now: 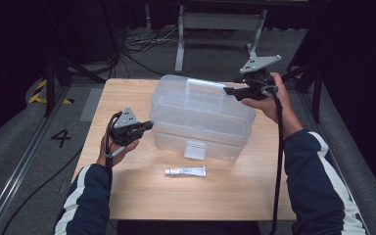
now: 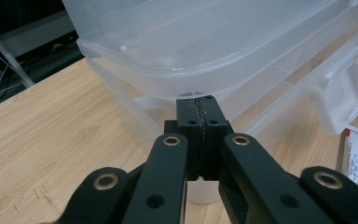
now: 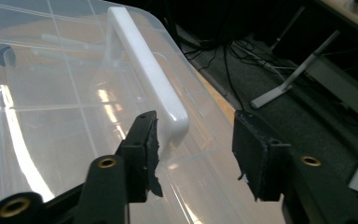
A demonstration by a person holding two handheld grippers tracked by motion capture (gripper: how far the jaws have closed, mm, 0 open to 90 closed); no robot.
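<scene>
Right now my right gripper [image 3: 196, 149] hovers with jaws apart by the handle [image 3: 144, 70] of the clear box [image 1: 200, 115] near the table's [image 1: 127, 196] far edge; my left gripper [image 2: 200, 116], jaws closed on nothing, meets the box's left end.

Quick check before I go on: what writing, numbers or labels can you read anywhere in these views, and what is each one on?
"4": dark painted numeral on the grey floor left of the wooden table.
Small white tube lying in front of the clear plastic lidded box: bluish print, too small and blurred to read in the high view or the left gripper view.
Nothing else legible.
</scene>
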